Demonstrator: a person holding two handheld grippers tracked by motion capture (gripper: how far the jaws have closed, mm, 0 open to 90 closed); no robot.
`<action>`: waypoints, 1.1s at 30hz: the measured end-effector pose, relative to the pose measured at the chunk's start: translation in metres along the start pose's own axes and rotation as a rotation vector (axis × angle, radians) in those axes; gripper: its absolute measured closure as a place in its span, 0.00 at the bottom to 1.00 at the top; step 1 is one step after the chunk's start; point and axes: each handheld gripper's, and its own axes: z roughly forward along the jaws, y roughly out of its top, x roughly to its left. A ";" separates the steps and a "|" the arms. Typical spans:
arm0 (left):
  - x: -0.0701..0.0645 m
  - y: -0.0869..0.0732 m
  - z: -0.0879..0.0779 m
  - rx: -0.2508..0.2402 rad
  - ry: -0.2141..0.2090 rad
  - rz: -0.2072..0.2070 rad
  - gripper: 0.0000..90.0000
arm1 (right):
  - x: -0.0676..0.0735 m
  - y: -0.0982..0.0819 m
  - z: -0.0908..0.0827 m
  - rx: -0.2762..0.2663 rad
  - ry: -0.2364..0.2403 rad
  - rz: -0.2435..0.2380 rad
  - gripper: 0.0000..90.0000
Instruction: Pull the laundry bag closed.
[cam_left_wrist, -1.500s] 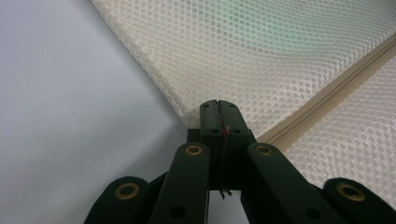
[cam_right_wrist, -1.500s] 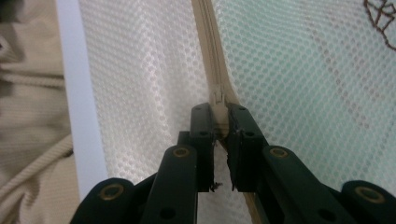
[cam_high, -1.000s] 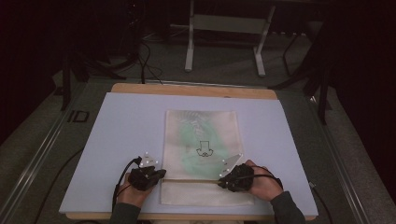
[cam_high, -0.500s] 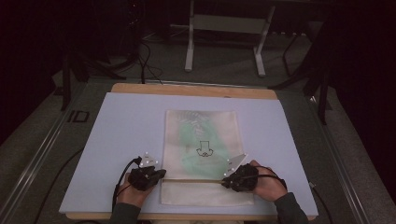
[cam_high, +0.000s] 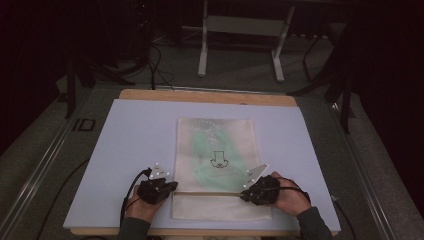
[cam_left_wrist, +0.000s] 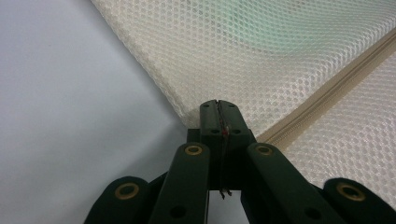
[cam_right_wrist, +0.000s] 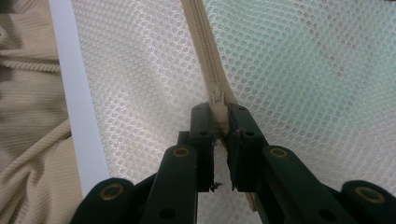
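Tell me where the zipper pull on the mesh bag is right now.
In the right gripper view the zipper pull sits between the right gripper's jaw tips; in the high view that is the mesh bag's near right edge.

Your left tongs (cam_high: 172, 186) lie low and level, pointing right toward your right tongs (cam_high: 243, 196), their jaws pressed flat together. Your right tongs point back at them, jaws pinched in with a thin slit left between. Each hand (cam_high: 141, 207) wraps its tongs from behind, forearms trailing toward you.
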 end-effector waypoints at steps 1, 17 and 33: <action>0.000 0.000 0.000 -0.001 0.000 -0.002 0.99 | 0.000 -0.001 0.000 0.006 -0.004 0.000 0.91; 0.000 0.000 0.000 -0.001 -0.001 -0.002 0.99 | -0.002 -0.010 -0.004 0.021 -0.016 0.028 0.91; 0.000 0.000 0.000 -0.002 -0.001 -0.002 0.99 | -0.002 -0.024 -0.016 0.009 -0.029 0.061 0.91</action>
